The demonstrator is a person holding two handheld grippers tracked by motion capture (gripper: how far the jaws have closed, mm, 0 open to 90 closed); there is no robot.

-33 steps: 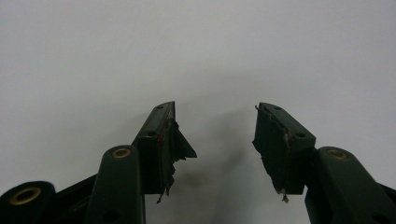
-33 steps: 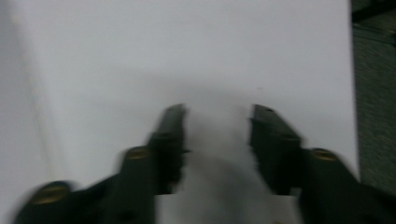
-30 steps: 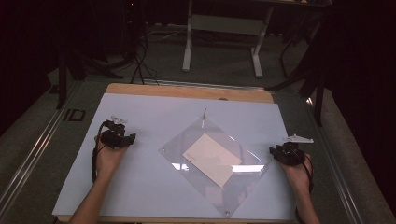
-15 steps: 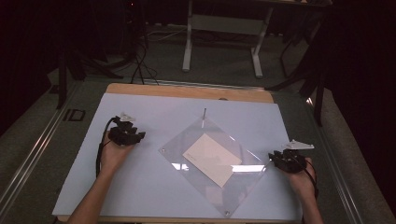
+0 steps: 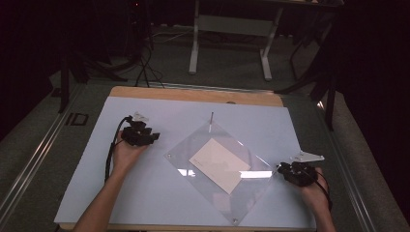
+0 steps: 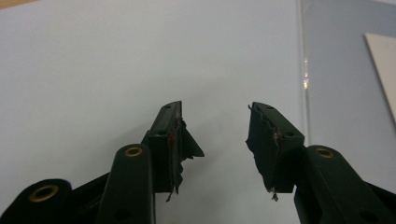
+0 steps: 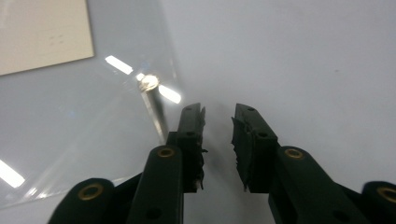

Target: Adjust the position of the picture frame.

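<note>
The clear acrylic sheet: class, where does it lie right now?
In the high view the clear acrylic sheet lies diamond-wise on the white board, between both grippers, over a cream card.

Right gripper (image 7: pixel 218 122) jaws have just been closing, narrow gap, nothing gripped. Clear sheet (image 7: pixel 70 116) corner post (image 7: pixel 154 105) is seen just beside one jaw; cream card (image 7: pixel 42 32) beyond.

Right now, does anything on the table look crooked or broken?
Yes. The clear plastic sheet lies turned like a diamond, its corners pointing at the table's edges, and the white card under it sits slanted too. The black padding on the left gripper's jaws looks torn and ragged.
</note>
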